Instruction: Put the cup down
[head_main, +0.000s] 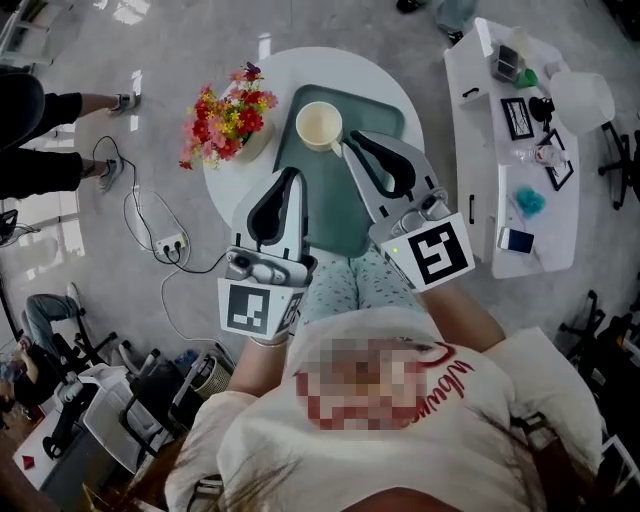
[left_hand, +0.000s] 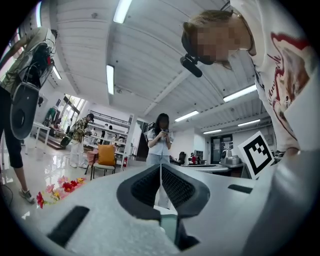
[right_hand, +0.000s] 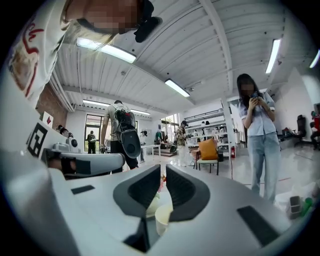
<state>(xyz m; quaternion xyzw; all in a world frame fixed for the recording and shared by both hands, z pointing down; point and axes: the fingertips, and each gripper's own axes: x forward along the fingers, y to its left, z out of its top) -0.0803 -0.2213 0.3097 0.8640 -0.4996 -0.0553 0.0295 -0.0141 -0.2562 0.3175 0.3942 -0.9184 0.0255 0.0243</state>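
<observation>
On the round white table (head_main: 300, 66) lies a green tray (head_main: 388, 112), and the cream cup (head_main: 319, 126) stands upright in its far left corner, with its open mouth facing up. A bunch of red, pink and yellow flowers (head_main: 228, 118) sits on the table just beside the tray's left edge, near the cup. The right gripper (head_main: 351, 138) reaches over the tray with its tips just beside the cup's near right side, by the handle. In the right gripper view its jaws (right_hand: 164, 173) stand a narrow gap apart with nothing clamped between them, and the cup (right_hand: 162, 219) shows lower down, just past the tips. The left gripper (head_main: 294, 173) hangs over the near left part of the tray, apart from the cup. In the left gripper view its two dark ribbed pads (left_hand: 145, 186) meet along a thin line and hold nothing. Beyond the jaws, both gripper views show a bright room with ceiling strip lights and people standing.
</observation>
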